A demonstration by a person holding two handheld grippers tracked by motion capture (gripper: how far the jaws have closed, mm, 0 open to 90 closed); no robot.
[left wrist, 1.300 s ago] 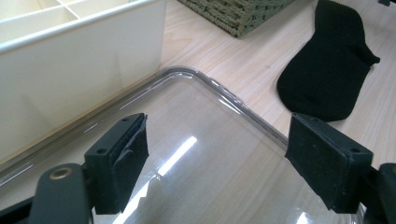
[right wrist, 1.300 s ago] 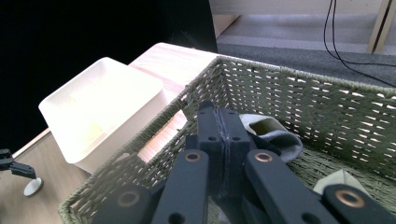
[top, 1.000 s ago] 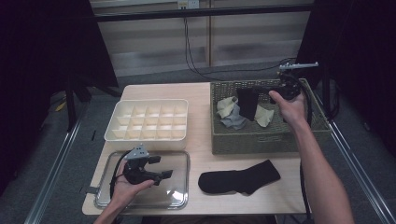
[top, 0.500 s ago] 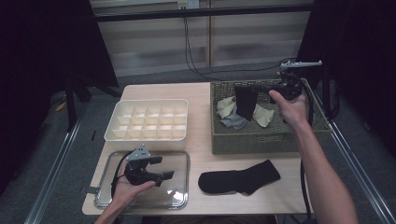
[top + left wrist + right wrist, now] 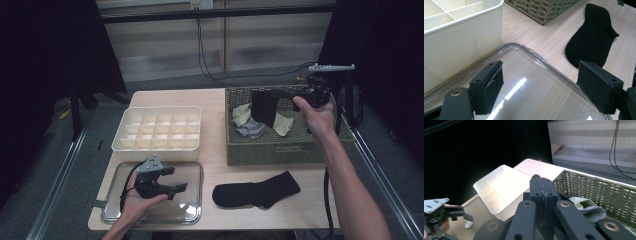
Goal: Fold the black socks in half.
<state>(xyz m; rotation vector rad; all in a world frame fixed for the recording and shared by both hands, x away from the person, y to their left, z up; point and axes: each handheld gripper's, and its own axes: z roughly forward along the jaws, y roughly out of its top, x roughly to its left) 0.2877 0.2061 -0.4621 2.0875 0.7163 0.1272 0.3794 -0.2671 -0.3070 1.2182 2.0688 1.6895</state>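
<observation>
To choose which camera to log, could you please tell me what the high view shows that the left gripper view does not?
High view's own: the right gripper shut on a hanging black sock above the wicker basket, with light socks lying inside it. Left gripper view's own: a close look at the left gripper, jaws open over the clear lid, one pad looking frayed. Shared: the flat black sock on the table, the white divided box, the basket and the lid.
</observation>
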